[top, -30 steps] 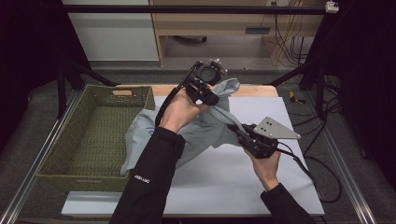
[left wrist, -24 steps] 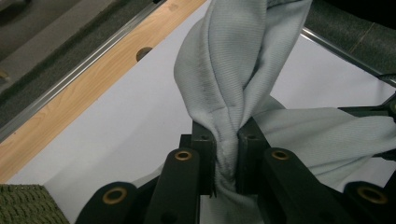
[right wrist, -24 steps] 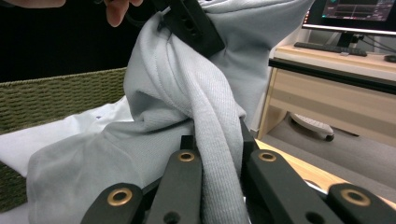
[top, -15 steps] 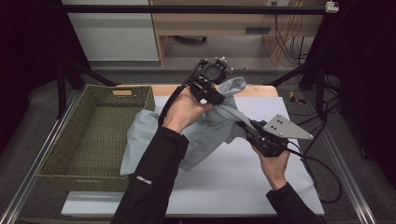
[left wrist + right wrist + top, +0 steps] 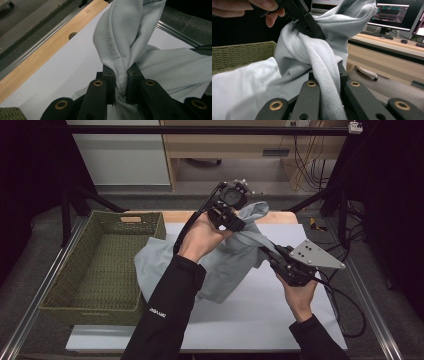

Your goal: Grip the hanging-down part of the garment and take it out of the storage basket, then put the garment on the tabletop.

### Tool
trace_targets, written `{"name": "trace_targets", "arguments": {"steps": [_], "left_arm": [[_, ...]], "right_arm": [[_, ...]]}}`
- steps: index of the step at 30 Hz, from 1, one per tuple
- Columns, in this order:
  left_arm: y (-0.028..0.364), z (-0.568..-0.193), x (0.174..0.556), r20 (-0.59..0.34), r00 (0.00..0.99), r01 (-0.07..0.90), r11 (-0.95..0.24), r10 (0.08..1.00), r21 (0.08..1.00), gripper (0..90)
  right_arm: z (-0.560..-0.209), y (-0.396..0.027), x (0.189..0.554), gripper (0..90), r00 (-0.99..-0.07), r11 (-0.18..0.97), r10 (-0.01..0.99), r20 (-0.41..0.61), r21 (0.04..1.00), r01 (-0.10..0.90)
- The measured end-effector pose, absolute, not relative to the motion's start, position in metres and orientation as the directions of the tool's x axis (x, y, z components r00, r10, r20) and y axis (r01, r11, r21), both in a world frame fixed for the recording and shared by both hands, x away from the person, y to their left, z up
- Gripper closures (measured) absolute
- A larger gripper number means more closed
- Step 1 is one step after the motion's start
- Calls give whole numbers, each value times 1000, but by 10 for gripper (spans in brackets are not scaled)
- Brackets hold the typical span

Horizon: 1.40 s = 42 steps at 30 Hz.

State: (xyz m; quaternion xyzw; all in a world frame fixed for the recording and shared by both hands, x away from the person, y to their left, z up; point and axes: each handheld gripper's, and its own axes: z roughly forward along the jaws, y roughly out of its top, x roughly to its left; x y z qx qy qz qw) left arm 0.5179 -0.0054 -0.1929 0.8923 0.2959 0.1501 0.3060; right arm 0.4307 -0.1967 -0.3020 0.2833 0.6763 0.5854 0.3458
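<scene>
- The left hand-held gripper (image 5: 235, 222) is clamped on a bunched fold of the pale grey garment (image 5: 225, 265), raised above the white worktop (image 5: 260, 320).
- The right hand-held gripper (image 5: 267, 254) is clamped on a second fold, lower and toward the person's right.
- The taut span between them runs diagonally; the rest hangs toward the woven basket (image 5: 65, 305), nearer the left hand.
- The right gripper view shows a monitor (image 5: 397, 15); the left gripper view shows the worktop's wooden edge (image 5: 50, 47).
</scene>
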Motion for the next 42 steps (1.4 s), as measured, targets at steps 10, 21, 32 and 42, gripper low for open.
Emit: {"name": "trace_targets", "arguments": {"steps": [10, 21, 32, 42], "left_arm": [[0, -204, 523, 92, 770, 454, -645, 631, 615, 799], [13, -217, 528, 88, 757, 474, -637, 647, 607, 799], [19, -234, 537, 98, 755, 482, -649, 649, 588, 798], [34, -243, 537, 82, 756, 482, -637, 650, 602, 797]], "right_arm": [[-320, -192, 436, 842, -637, 153, 763, -104, 988, 21], [-353, -174, 439, 533, -700, 116, 714, -25, 990, 83], [-358, -178, 433, 31, -656, 61, 755, 7, 995, 82], [-368, -198, 431, 4, -620, 42, 784, 35, 993, 110]]}}
